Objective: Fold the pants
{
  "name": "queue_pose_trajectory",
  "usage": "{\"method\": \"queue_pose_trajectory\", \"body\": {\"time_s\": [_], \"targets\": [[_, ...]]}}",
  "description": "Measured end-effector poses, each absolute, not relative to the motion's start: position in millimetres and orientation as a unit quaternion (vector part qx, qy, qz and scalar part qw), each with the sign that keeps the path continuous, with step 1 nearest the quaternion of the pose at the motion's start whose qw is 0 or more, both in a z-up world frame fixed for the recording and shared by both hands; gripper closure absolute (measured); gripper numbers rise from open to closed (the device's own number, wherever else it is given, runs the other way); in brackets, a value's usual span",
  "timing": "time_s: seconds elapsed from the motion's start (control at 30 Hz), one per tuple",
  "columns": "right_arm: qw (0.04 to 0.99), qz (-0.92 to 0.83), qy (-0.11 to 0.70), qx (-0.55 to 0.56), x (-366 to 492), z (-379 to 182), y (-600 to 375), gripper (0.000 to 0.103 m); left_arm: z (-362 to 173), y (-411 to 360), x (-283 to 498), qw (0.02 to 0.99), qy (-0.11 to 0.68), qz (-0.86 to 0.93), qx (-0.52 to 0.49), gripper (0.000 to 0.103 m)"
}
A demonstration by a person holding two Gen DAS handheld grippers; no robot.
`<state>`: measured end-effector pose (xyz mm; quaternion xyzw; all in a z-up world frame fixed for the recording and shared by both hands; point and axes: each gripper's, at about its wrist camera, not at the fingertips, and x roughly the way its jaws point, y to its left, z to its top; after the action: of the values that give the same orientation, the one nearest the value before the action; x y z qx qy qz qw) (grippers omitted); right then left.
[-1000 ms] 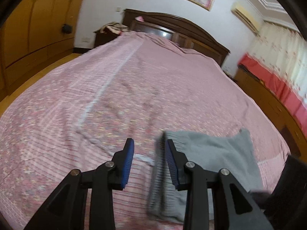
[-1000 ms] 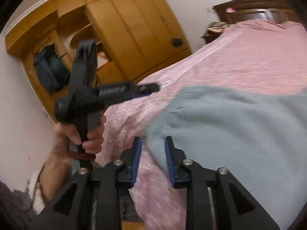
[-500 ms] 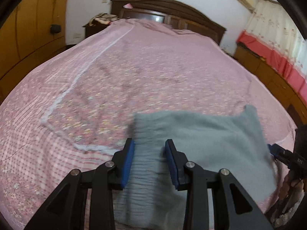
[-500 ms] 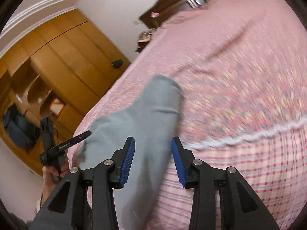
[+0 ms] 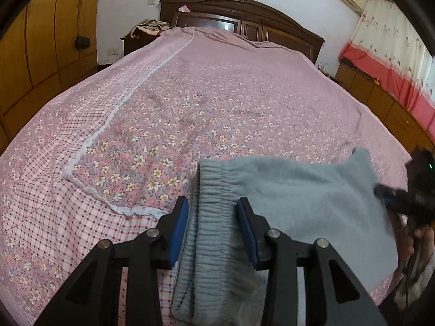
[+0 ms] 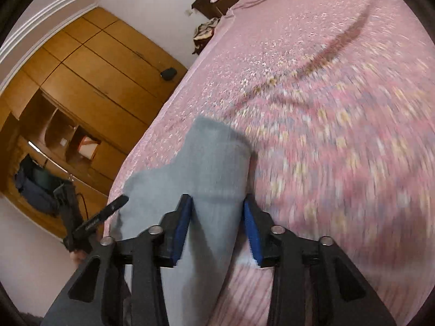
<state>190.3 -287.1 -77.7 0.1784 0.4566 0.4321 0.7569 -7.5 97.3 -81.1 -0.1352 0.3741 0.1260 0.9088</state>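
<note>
Grey fleece pants (image 5: 285,198) lie folded near the front edge of a pink flowered bed (image 5: 217,103). Their ribbed waistband (image 5: 214,190) is at the left end and runs between the fingers of my left gripper (image 5: 213,229), which stands open over it. At the right end of the pants is my right gripper (image 5: 399,203), held by a hand. In the right wrist view, the grey pants (image 6: 214,168) pass between the blue pads of the open right gripper (image 6: 217,228). The left gripper (image 6: 92,222) shows beyond them, blurred.
A dark wooden headboard (image 5: 244,19) closes the far end of the bed. A nightstand with piled cloth (image 5: 146,27) is at far left. Wooden wardrobes (image 6: 89,81) line the left wall. Low cabinets under a red and white curtain (image 5: 388,62) run along the right.
The left gripper moved right and forward, from beside the pants to over the waistband. The right gripper swung from the pants' left part round to their right end and opened a little wider.
</note>
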Motion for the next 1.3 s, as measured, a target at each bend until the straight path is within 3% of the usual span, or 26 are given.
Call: {"method": "queue_pose_trajectory", "body": {"time_s": [0.23, 0.5, 0.7, 0.77, 1.0, 1.3], "targets": [[0.763, 0.428, 0.454, 0.171, 233.1, -72.9, -267.5, 0.074, -83.8, 104.4, -8.2, 0.907, 0.375, 0.123, -0.146, 0.062], [0.755, 0.411, 0.449, 0.242, 268.3, -73.0, -271.1, 0.080, -84.4, 105.4, -3.6, 0.906, 0.378, 0.125, -0.141, 0.062], [0.731, 0.443, 0.438, 0.277, 223.2, -54.9, -307.7, 0.058, -83.9, 107.1, -3.7, 0.906, 0.379, 0.124, -0.142, 0.062], [0.720, 0.451, 0.453, 0.269, 200.8, -54.2, -314.1, 0.055, -83.1, 106.0, -4.5, 0.907, 0.379, 0.126, -0.137, 0.062], [0.707, 0.439, 0.515, 0.204, 167.4, -74.2, -309.2, 0.055, -85.1, 105.0, -6.7, 0.907, 0.377, 0.126, -0.141, 0.061], [0.665, 0.459, 0.550, 0.212, 171.0, -89.8, -325.5, 0.056, -84.9, 108.9, -11.4, 0.906, 0.377, 0.125, -0.146, 0.060]]}}
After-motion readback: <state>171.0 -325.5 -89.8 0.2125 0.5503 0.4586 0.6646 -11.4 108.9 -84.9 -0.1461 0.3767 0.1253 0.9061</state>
